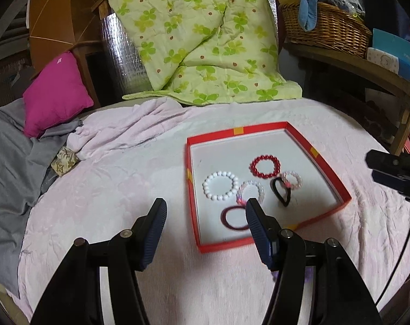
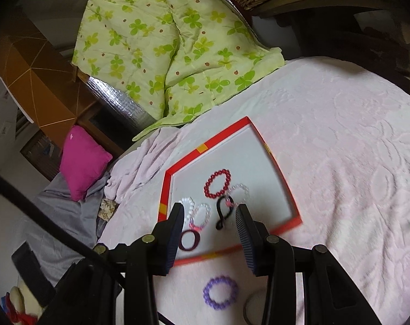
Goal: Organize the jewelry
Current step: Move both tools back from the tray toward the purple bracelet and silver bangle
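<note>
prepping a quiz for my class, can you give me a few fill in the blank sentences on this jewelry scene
1. The red tray lies on a pale ____ blanket.
2. The bead bracelet lying outside the tray, on the blanket, is ____ in colour.
3. Beside the white bead bracelet in the tray lies a bracelet of dark ____ beads.
4. Both the left gripper and the right gripper are ____ and hold nothing.

Missing words: pink; purple; red; open

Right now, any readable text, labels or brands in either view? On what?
Blue box on the shelf at far right: white lettering, too blurred to read.
Pink cushion: small pale mark, not legible.
Red tray: yellow patches only, no text.
Nothing else carries writing.
</note>
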Motion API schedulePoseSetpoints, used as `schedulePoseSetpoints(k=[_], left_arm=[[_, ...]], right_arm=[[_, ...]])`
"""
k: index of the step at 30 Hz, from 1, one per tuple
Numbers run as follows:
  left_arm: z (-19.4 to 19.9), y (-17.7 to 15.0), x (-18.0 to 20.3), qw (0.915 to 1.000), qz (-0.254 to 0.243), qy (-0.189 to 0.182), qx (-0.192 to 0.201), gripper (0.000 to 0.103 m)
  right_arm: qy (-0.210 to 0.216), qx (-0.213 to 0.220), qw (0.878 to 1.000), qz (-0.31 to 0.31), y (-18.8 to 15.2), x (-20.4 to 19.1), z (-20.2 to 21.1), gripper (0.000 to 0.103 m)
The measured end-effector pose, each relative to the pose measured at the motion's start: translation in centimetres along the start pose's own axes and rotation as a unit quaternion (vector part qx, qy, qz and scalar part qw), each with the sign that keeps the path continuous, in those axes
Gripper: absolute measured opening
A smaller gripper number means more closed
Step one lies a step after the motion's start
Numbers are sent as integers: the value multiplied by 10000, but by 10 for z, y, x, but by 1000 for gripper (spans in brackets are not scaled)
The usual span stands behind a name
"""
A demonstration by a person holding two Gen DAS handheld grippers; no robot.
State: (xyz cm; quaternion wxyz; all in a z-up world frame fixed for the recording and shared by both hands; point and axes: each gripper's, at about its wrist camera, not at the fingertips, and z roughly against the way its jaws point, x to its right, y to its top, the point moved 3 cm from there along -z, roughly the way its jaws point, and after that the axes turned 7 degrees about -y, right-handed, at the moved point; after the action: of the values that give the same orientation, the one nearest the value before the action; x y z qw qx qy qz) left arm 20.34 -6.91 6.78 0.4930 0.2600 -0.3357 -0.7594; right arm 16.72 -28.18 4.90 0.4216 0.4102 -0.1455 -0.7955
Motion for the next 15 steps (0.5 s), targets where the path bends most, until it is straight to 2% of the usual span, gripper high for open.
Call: schedulePoseSetpoints(k=[5, 10, 15], left_arm=[[0, -26, -7, 9997, 39, 36, -243, 62], [-1, -59, -4, 9984, 68, -117, -553, 62], [-6, -74, 0, 9972, -26, -109, -735, 62]], right_arm=[[-131, -41, 9999, 64, -21, 24, 22, 44], [-246, -379, 9989, -111, -39, 53, 27, 44], [-388, -623, 9973, -70, -53, 67, 25, 44]])
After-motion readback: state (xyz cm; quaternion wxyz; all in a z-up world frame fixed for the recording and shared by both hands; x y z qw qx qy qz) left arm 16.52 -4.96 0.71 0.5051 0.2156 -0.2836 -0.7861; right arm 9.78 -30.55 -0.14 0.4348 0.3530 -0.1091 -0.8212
